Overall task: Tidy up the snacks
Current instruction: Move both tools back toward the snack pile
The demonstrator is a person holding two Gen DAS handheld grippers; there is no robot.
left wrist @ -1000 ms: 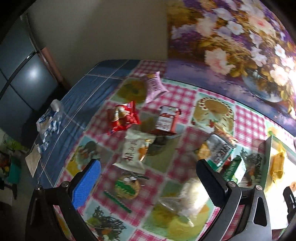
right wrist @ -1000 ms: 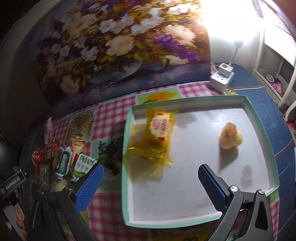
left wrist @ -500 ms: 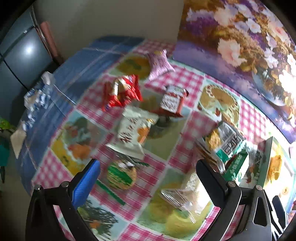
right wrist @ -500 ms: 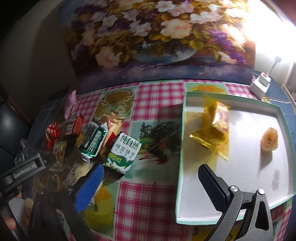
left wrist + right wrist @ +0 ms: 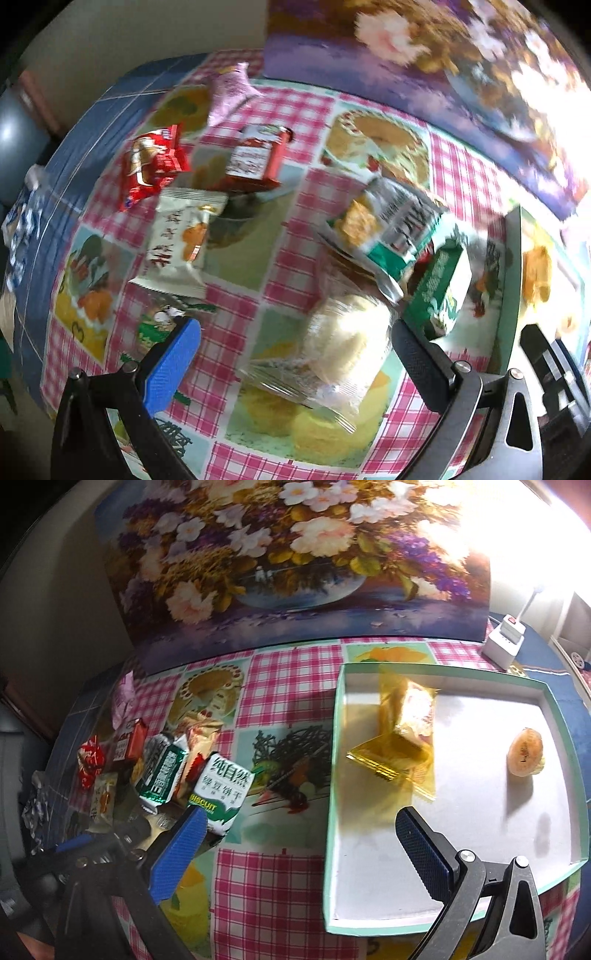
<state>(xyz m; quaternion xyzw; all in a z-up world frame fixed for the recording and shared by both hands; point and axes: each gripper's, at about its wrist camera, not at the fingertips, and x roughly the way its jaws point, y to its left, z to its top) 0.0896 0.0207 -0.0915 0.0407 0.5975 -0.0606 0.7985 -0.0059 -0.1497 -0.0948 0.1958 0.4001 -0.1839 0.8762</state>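
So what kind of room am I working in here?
Most likely a home, at a dining or side table: a checked tablecloth with food pictures, a large flower painting leaning at the back, and a power strip beside the tray.

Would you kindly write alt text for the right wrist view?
The open right claw hovers over a checked tablecloth, beside a shallow green-rimmed tray holding a yellow-wrapped snack and a small round pastry. More snack packets cluster left, before a flower painting.
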